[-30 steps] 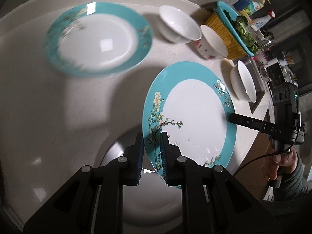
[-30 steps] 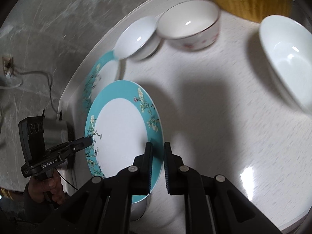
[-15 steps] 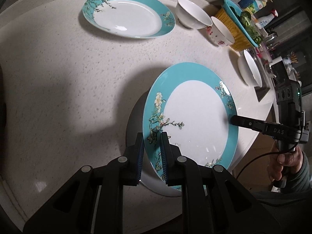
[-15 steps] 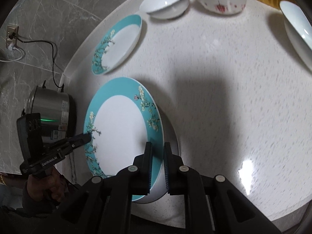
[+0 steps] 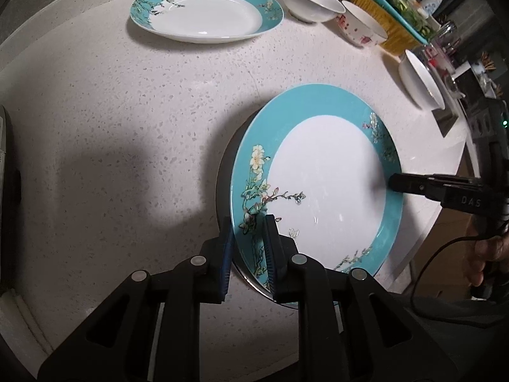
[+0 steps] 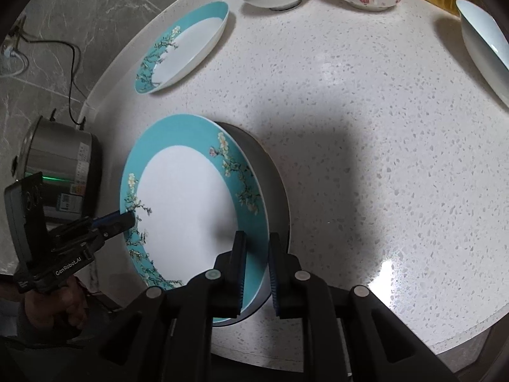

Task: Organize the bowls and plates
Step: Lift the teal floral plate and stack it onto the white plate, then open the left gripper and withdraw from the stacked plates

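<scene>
from the left wrist we see our left gripper (image 5: 247,248) clamped on the near rim of the teal plate (image 5: 324,178), its jaws easing open with the rim between them. the plate hangs tilted, low over the speckled counter (image 5: 111,111). our right gripper (image 5: 394,182) pinches the opposite rim. a second teal plate (image 5: 206,14) lies flat farther back, beside a white bowl (image 5: 310,0).

from the right wrist, the right gripper (image 6: 257,261) is clamped on the plate's (image 6: 187,203) edge, the left gripper (image 6: 128,219) across from it. a steel pot (image 6: 60,162) stands past the counter's edge.
</scene>
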{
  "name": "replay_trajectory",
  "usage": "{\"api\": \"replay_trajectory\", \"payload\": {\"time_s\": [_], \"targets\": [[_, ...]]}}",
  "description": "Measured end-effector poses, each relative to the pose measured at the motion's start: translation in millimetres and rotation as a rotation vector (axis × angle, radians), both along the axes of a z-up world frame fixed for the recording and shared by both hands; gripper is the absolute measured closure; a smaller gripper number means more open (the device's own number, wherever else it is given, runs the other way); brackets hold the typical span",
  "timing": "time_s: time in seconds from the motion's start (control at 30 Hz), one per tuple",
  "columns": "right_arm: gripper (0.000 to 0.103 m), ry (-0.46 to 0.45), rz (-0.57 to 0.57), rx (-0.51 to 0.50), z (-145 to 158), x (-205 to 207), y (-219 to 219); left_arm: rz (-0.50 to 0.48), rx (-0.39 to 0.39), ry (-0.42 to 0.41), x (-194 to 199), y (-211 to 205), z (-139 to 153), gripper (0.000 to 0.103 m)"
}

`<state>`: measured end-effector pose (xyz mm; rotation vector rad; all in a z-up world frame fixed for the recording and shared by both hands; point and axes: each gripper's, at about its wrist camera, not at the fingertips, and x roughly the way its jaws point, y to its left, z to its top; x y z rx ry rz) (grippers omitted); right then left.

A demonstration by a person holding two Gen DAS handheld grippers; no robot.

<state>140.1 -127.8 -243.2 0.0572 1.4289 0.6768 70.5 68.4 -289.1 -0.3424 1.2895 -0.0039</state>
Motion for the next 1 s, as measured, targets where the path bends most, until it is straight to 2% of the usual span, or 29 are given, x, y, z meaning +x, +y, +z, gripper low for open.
{"api": "replay_trajectory", "payload": {"time_s": [0.17, 0.3, 0.6, 0.67, 0.73, 0.93, 1.0], "targets": [[0.086, -0.052, 0.023, -0.055, 3, -5, 8, -0.006, 0.007, 0.003, 2, -3, -2, 0.085], [0.084, -0.090, 0.041, -0.098, 4, -9, 15, -0.020, 0.042, 0.007, 6, -8, -2, 0.083], [0.082, -0.185, 0.098, -0.200, 6, -21, 29, -0.081, 0.177, 0.007, 13, -29, -2, 0.071], [0.083, -0.208, 0.115, -0.229, 6, -24, 34, -0.093, 0.186, 0.004, 15, -32, -3, 0.063], [0.083, -0.223, 0.124, -0.244, 6, -26, 38, -0.108, 0.205, 0.006, 15, -36, -4, 0.061], [0.083, -0.213, 0.116, -0.228, 7, -23, 35, -0.100, 0.190, 0.003, 14, -34, -4, 0.058], [0.083, -0.217, 0.110, -0.221, 10, -22, 33, -0.089, 0.188, -0.005, 14, -31, 0, 0.050]]}}
